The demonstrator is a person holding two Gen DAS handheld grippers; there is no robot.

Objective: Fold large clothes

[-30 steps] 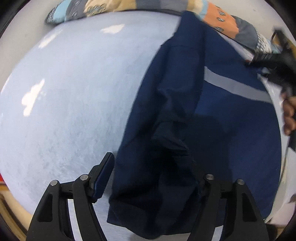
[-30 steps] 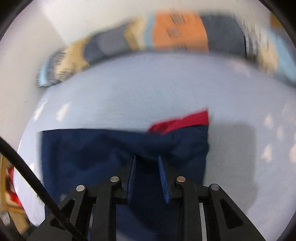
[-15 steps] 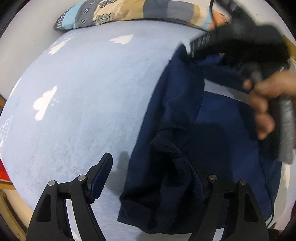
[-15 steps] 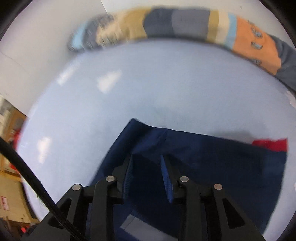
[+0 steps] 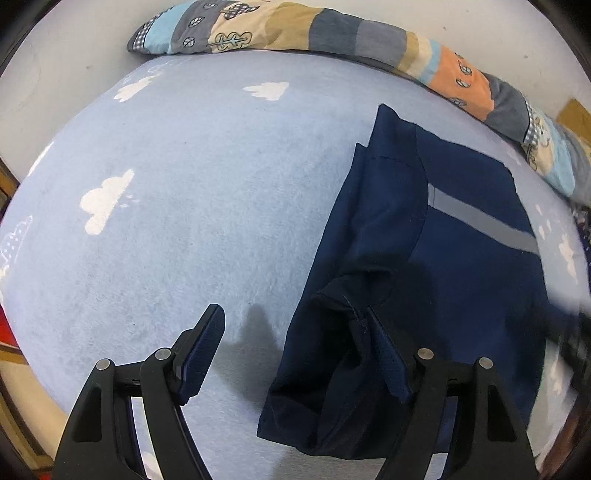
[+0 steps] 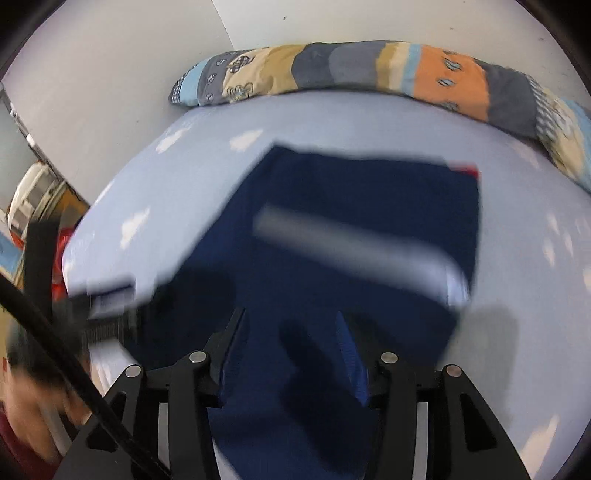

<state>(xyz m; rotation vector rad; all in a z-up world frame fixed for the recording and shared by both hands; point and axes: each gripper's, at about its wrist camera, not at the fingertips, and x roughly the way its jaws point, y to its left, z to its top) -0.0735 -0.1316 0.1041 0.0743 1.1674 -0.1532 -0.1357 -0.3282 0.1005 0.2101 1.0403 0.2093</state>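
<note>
A navy garment point(image 5: 461, 258) with a grey stripe point(image 5: 480, 221) lies partly folded on the light blue bed sheet point(image 5: 184, 221). My left gripper point(image 5: 295, 332) is open at its near left edge; the right finger rests against a bunched fold point(image 5: 351, 306), the left finger stands over bare sheet. In the right wrist view the same garment point(image 6: 369, 203) is blurred, with a red bit point(image 6: 467, 170) at its far corner. My right gripper point(image 6: 291, 339) is open above the garment's near part, nothing between its fingers.
A long patchwork pillow point(image 5: 332, 33) lies along the far edge of the bed against the white wall, and shows in the right wrist view point(image 6: 369, 70). The bed's left edge drops to a wooden floor point(image 5: 7, 369). The person's hand point(image 6: 29, 398) shows blurred at lower left.
My right gripper has opened, let go of the garment's far edge and pulled back toward the near side. The left gripper stays open by the bunched fold.
</note>
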